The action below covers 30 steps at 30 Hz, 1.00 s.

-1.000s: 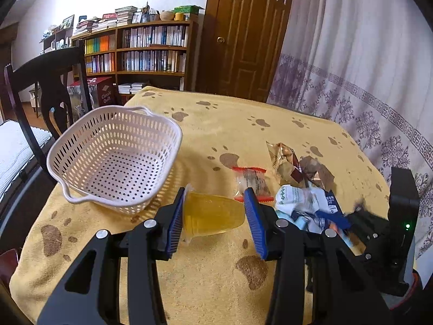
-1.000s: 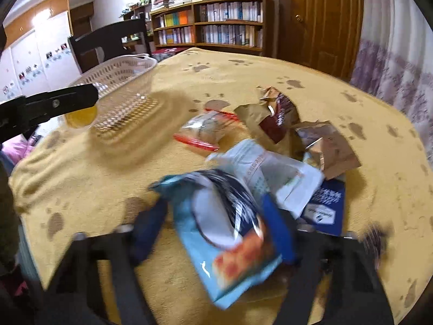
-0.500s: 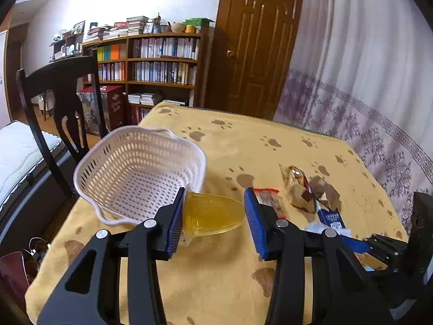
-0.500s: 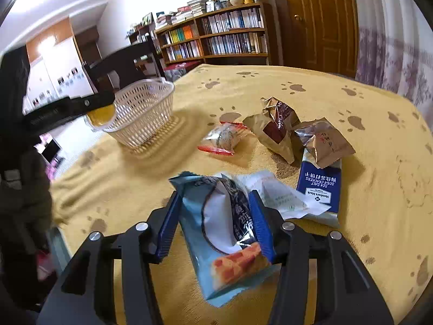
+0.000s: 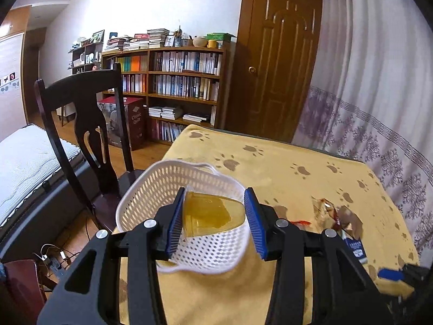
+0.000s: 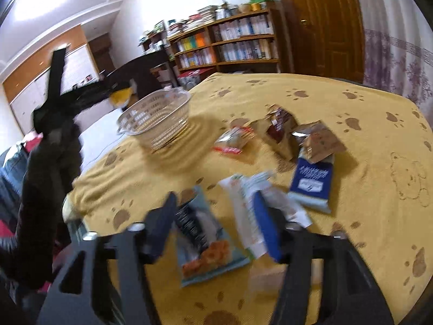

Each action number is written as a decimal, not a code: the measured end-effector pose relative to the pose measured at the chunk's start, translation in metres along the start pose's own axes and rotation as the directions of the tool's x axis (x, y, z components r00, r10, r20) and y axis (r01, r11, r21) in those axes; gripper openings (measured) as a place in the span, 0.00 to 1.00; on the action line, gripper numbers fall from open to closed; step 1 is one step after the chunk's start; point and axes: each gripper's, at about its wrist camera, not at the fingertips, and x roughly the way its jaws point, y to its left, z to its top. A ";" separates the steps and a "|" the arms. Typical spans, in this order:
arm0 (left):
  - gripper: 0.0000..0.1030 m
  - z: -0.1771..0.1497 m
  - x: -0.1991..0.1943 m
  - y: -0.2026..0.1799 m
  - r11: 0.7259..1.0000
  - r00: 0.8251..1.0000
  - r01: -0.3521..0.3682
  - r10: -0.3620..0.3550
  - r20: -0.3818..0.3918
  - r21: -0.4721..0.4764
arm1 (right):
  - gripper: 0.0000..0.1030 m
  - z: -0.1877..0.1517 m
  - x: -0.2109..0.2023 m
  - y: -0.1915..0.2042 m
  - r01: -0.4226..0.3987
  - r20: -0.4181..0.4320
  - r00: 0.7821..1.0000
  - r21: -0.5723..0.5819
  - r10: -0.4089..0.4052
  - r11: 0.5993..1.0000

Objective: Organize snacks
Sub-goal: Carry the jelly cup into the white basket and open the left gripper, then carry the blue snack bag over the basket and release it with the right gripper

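Holding a small see-through cup of yellow jelly (image 5: 211,214) above the white plastic basket (image 5: 140,197), the left gripper (image 5: 213,216) squeezes its sides; it looks squishy and slippery.

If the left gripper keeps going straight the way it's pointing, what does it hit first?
Most likely the white basket: the left gripper, shut on the yellow jelly cup, points into its open top. Depth is hard to judge.
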 end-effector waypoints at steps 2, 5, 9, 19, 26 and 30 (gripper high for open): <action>0.43 0.002 0.007 0.005 1.000 1.000 -0.007 0.007 -0.009 -0.005 | 0.68 -0.007 0.004 0.010 -0.021 -0.017 1.000 -0.029 0.021 0.999; 0.50 0.004 0.019 0.009 1.000 1.000 -0.009 0.009 -0.023 -0.012 | 0.70 -0.013 0.012 0.021 -0.041 -0.046 0.998 -0.061 0.038 0.997; 0.86 0.002 0.022 0.017 0.999 1.000 -0.022 0.021 -0.016 -0.039 | 0.71 -0.020 0.030 0.030 -0.038 -0.089 0.996 -0.090 0.030 0.995; 0.92 -0.005 0.015 0.022 0.998 1.000 -0.005 0.004 -0.008 -0.057 | 0.72 -0.016 0.061 0.042 0.013 -0.175 0.984 -0.169 -0.043 0.986; 0.92 -0.007 0.005 0.031 0.998 1.000 -0.001 0.001 0.009 -0.059 | 0.59 -0.017 0.089 0.047 0.086 -0.254 0.955 -0.262 -0.154 0.961; 0.92 -0.004 -0.003 0.041 0.998 1.000 -0.005 0.007 0.029 -0.068 | 0.51 -0.010 0.086 0.046 0.081 -0.244 0.959 -0.248 -0.143 0.965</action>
